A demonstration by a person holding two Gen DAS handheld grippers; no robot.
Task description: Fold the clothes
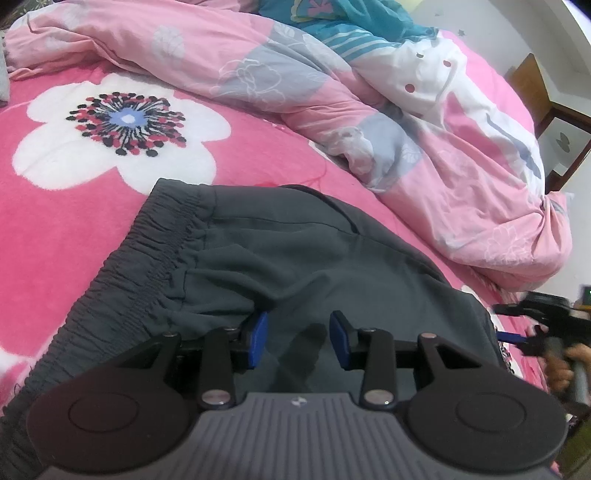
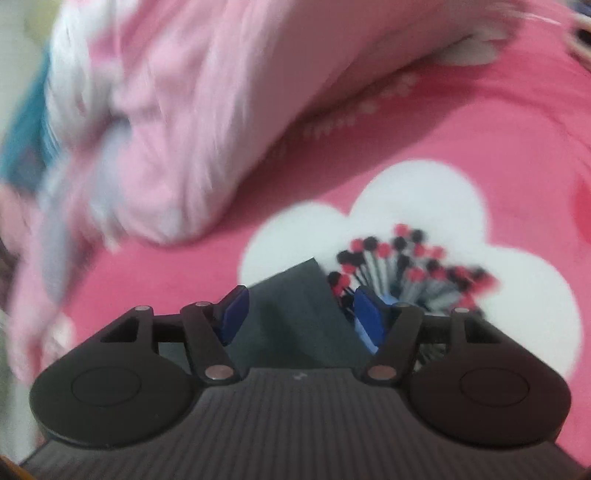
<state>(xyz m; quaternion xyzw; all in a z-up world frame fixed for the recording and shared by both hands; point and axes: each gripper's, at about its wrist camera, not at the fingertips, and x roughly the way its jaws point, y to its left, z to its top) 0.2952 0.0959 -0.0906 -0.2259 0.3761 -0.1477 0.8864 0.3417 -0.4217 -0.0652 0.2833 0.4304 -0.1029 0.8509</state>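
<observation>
left wrist view:
- garment: dark grey shorts (image 1: 280,258) laid on the pink flowered blanket (image 1: 55,221), elastic waistband (image 1: 147,266) to the left, body spread fairly flat toward the right
- left gripper (image 1: 299,338): blue pads spread apart, nothing pinched; held low over the grey fabric near the waistband end, contact cannot be told
- right gripper (image 1: 532,325): seen at the right edge beside the far end of the shorts, blurred; its state cannot be read from here
- surroundings: crumpled pink quilt (image 1: 369,110) behind the shorts, not touching them; teal cloth (image 1: 351,26) at the top

right wrist view:
- picture quality: heavily motion-blurred
- right gripper (image 2: 299,314): pads spread, a corner of grey fabric (image 2: 295,295) seen between them, but nothing is clamped
- backdrop: white flower print of the blanket (image 2: 424,206) under and beyond the corner, quilt (image 2: 184,129) up left

progress (judged):
- done: shorts laid out and smoothed; whether a first fold is already in place cannot be told, only one layer is clearly seen
- left: both ends are to be gripped, folded over, then tidied
- estimate: early stage, most of the folding is outstanding
</observation>
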